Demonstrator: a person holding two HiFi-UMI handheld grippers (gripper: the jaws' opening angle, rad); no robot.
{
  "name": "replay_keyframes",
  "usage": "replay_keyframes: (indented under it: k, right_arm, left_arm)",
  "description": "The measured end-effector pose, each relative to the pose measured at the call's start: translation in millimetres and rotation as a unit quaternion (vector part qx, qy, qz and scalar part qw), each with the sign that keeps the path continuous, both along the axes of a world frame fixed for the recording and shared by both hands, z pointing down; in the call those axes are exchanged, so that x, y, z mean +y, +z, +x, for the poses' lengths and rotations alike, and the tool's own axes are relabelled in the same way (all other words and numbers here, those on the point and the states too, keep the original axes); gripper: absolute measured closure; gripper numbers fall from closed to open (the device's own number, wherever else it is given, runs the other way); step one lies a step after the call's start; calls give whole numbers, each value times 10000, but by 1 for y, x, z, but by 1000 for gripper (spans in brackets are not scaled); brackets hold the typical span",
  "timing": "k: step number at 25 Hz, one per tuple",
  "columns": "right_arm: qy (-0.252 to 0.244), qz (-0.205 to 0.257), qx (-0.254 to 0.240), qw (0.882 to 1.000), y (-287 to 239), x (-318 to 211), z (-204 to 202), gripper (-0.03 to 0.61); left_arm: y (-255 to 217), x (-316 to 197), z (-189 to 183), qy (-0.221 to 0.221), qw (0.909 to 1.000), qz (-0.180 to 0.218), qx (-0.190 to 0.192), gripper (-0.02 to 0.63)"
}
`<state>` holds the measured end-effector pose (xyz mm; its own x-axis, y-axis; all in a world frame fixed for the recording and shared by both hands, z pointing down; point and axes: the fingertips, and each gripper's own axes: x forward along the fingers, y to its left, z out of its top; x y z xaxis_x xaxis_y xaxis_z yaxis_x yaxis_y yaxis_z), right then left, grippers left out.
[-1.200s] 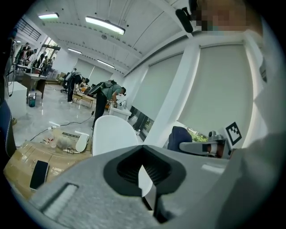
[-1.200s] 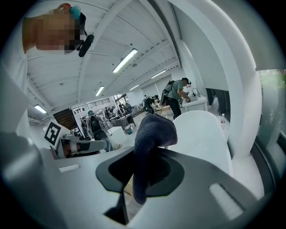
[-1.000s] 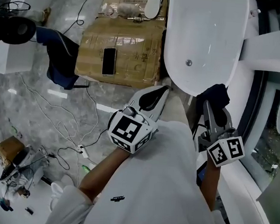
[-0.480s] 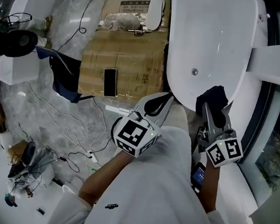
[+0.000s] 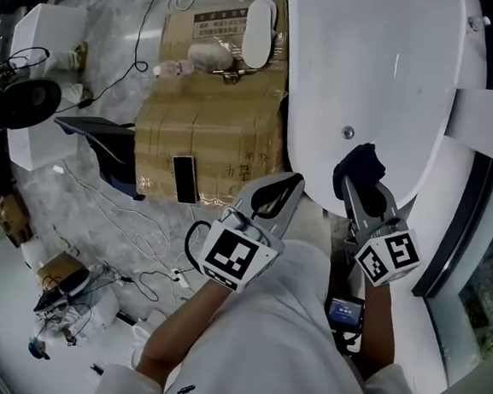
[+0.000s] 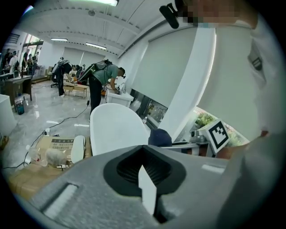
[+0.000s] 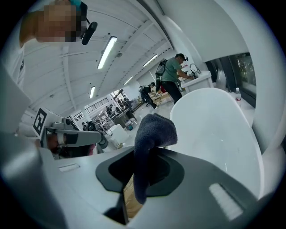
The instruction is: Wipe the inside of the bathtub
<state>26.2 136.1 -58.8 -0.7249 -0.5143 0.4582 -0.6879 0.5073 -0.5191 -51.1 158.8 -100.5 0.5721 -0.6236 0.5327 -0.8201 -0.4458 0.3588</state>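
Observation:
The white bathtub [image 5: 369, 65] fills the upper right of the head view, its drain [image 5: 347, 133] near the close end. My right gripper [image 5: 363, 187] reaches over the tub's near rim, shut on a dark blue cloth [image 5: 359, 166] that rests on the inner wall just below the drain. In the right gripper view the cloth [image 7: 154, 129] bunches up out of the right gripper [image 7: 143, 154], with the bathtub [image 7: 214, 129] beyond. My left gripper [image 5: 295, 181] hangs shut and holds nothing, outside the tub's left rim. The left gripper view shows the left gripper [image 6: 144, 150], the bathtub [image 6: 116, 129] and the cloth [image 6: 159, 137].
A cardboard box [image 5: 209, 137] lies on the floor left of the tub, with a black phone [image 5: 184, 179] and a white oval piece [image 5: 260, 21] on it. Cables [image 5: 132, 233] trail over the marble floor. People [image 6: 103, 82] work far behind the tub.
The right gripper has carried the cloth further into the tub, closer to the drain. The left gripper stays beside the rim. The head camera has shifted.

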Motion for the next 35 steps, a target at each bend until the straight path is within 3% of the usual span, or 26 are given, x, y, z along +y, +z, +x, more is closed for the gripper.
replay_keyframes:
  k: [7, 17, 28, 35]
  right_arm:
    - [-73, -67, 13, 10000, 70, -52, 0, 525]
    - [120, -572, -61, 9983, 186, -88, 5, 525]
    - [-17, -773, 222, 9968, 319, -124, -8, 525]
    - [-33, -777, 427, 9961, 409, -149, -15, 525]
  left_arm:
    - [53, -34, 11, -12, 9997, -244, -28, 617]
    - [127, -110, 23, 116, 9992, -370, -47, 617]
    - [245, -165, 23, -354, 9949, -934, 154, 617]
    - [317, -184, 31, -361, 9930, -1102, 234, 617]
